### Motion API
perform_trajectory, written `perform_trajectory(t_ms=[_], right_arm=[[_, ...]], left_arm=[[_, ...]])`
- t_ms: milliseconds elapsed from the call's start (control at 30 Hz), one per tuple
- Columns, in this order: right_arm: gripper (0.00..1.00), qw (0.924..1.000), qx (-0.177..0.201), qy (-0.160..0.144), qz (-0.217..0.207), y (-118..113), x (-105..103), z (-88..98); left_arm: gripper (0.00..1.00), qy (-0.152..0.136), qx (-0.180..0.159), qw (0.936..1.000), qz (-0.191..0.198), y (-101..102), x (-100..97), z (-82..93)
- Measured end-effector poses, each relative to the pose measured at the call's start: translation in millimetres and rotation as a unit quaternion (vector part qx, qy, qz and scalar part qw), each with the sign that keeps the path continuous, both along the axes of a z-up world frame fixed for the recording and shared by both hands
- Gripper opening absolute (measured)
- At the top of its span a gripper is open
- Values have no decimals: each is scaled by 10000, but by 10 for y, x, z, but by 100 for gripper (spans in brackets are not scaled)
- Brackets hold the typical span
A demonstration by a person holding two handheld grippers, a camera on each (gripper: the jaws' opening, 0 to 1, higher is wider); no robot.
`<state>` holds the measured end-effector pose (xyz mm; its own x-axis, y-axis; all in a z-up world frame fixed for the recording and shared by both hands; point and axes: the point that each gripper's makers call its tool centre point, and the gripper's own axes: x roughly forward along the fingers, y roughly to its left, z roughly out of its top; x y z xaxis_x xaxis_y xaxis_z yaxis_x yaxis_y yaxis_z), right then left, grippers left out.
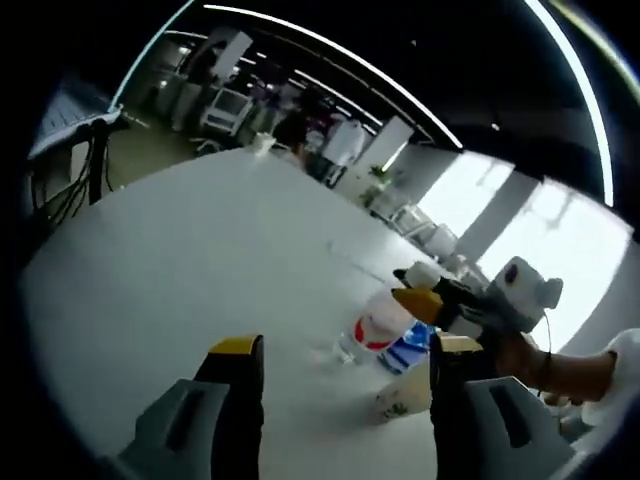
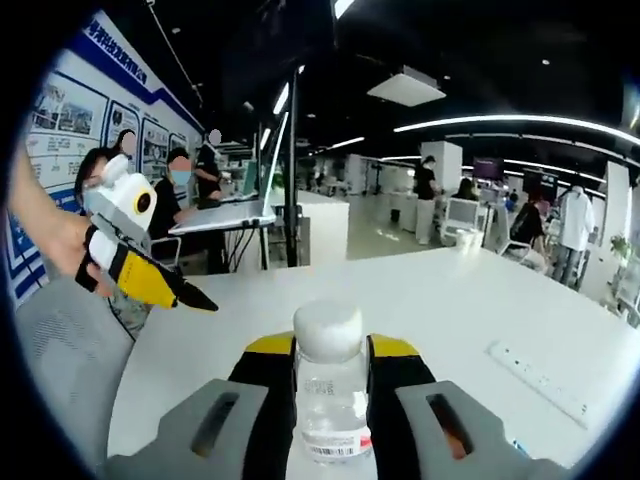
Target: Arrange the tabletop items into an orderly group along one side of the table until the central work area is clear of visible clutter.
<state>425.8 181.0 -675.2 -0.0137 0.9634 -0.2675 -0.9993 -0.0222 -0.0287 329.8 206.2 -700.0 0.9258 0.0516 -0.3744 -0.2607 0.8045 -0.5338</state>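
In the right gripper view my right gripper (image 2: 328, 352) is shut on a clear bottle (image 2: 328, 390) with a white cap, held upright over the white table (image 2: 450, 290). In the left gripper view that gripper (image 1: 412, 288) comes in from the right with the white cap (image 1: 421, 272) at its tips. Just below it on the table (image 1: 200, 260) stand a red-and-white labelled bottle (image 1: 376, 326), a blue-labelled bottle (image 1: 406, 352) and a paper cup (image 1: 404, 396). My left gripper (image 1: 345, 385) is open with nothing between its jaws; a hand holds it up at the left (image 2: 150, 275).
A white power strip (image 2: 535, 380) lies on the table to the right. A grey chair (image 2: 60, 370) stands at the near left edge. Beyond the table are a laptop (image 2: 225, 215) on a desk, seated people, and more desks.
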Motion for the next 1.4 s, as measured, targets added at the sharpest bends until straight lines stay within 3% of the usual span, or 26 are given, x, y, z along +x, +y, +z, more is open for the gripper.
perform_trajectory(t_ms=[133, 233, 333, 500, 633, 933, 1000, 1100, 1267, 1400], right_arm=[[21, 9998, 157, 132, 68, 33, -51, 163], [21, 9990, 299, 305, 101, 65, -80, 318], [22, 9983, 417, 377, 166, 99, -123, 465], [22, 9965, 521, 492, 424, 145, -237, 595], [22, 9954, 501, 618, 531, 162, -268, 609], [22, 9945, 425, 639, 708, 257, -320, 624], [22, 9948, 440, 667, 632, 280, -291, 621], [22, 9954, 444, 707, 467, 322, -260, 602], [23, 9961, 422, 761, 109, 358, -176, 568], [23, 9970, 440, 631, -34, 381, -180, 566]], left_arm=[[70, 112, 156, 9997, -119, -40, 67, -65], [71, 401, 630, 9965, -384, -68, 135, -154], [72, 417, 1009, 9930, -453, -120, 255, -148], [73, 360, 1161, 9915, -468, -152, 464, -119], [69, 446, 1747, 9814, -658, -153, 591, -76], [34, 436, 2103, 9738, -742, -208, 701, -15], [33, 489, 2316, 9697, -600, -178, 706, 15], [32, 507, 2230, 9722, -505, -193, 766, -1], [31, 709, 2343, 9692, -284, -157, 797, -24], [31, 845, 2397, 9671, -67, -112, 803, -28]])
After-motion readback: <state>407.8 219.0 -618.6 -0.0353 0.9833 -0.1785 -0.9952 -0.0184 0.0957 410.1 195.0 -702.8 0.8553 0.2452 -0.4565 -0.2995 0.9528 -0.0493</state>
